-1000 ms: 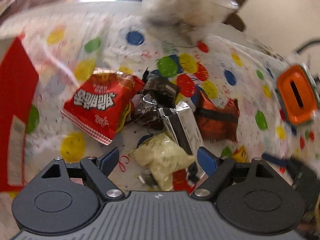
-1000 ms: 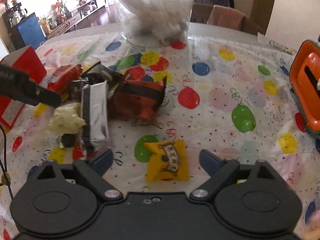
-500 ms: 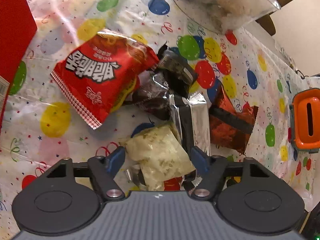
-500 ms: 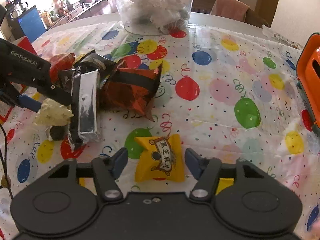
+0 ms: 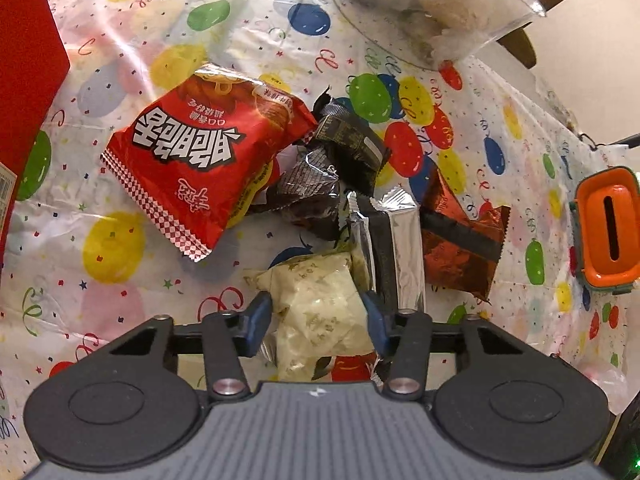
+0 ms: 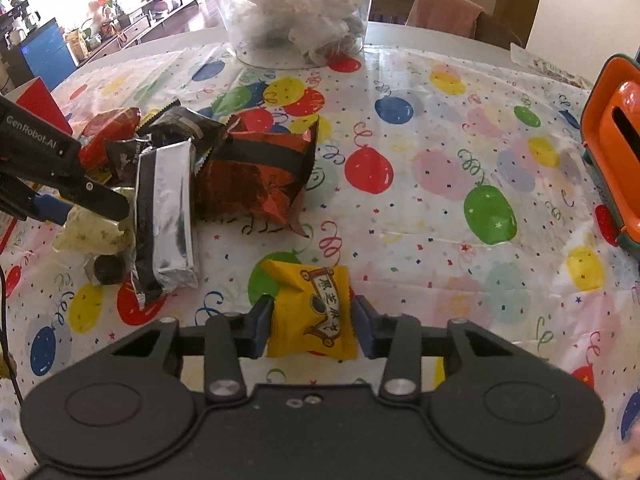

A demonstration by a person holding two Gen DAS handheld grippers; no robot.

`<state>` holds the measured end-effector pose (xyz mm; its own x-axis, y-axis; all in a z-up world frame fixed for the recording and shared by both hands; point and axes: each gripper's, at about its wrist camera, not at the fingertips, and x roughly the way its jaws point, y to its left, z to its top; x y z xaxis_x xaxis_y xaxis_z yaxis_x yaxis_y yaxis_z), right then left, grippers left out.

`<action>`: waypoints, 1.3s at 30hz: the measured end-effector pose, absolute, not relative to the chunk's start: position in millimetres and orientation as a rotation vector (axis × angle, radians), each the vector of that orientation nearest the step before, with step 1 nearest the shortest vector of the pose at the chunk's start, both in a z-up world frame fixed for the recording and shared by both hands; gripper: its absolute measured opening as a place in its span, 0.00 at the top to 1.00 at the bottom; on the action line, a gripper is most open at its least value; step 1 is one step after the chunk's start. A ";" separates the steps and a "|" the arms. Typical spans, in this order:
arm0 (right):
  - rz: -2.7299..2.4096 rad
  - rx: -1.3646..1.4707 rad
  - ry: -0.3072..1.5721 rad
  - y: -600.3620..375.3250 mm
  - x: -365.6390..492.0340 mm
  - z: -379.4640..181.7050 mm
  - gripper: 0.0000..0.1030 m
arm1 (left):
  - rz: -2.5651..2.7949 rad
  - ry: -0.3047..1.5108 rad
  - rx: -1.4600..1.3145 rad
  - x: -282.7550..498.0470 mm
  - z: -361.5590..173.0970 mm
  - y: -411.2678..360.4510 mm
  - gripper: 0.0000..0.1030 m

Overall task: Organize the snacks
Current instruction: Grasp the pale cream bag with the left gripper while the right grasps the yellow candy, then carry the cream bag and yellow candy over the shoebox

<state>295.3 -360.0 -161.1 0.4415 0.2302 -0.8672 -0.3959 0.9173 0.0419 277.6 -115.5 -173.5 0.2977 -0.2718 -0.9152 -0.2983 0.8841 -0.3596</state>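
A pile of snacks lies on the balloon tablecloth [image 5: 120, 168]: a big red bag [image 5: 200, 152], dark wrappers [image 5: 332, 168], a silver pack [image 5: 396, 248], a red-black pack [image 5: 460, 248] and a pale yellow pack [image 5: 320, 312]. My left gripper [image 5: 318, 320] has its jaws closed against the pale yellow pack; it also shows in the right wrist view [image 6: 92, 232]. My right gripper [image 6: 312, 324] has its jaws closed against a small yellow snack packet [image 6: 312, 316] on the cloth. The silver pack [image 6: 164, 216] and red-black pack [image 6: 256, 176] lie to its far left.
An orange container [image 5: 604, 232] stands at the right; it also shows in the right wrist view [image 6: 616, 152]. A clear plastic bag [image 6: 296, 12] sits at the far table edge. A red box [image 5: 24, 92] stands at the left.
Both grippers have moved down and forward and their jaws have narrowed: the left onto the pale yellow pack, the right onto the yellow packet.
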 end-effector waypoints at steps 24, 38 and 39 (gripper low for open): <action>0.390 -0.065 0.954 -330.4 240.2 -95.1 0.72 | -0.074 1.217 -0.484 215.6 -132.0 -73.1 0.64; 0.518 -0.074 0.853 -235.1 212.2 -34.3 0.72 | -0.037 1.014 -0.389 164.2 -53.4 6.2 0.64; 0.530 -0.078 0.848 -225.3 211.6 -31.3 0.72 | -0.033 1.006 -0.386 161.8 -50.4 12.4 0.64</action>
<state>211.6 -225.3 -31.3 0.5408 0.4149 -0.7318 -0.4756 0.8683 0.1408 161.8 12.4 -50.4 0.5410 -0.2030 -0.8162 -0.1488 0.9320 -0.3304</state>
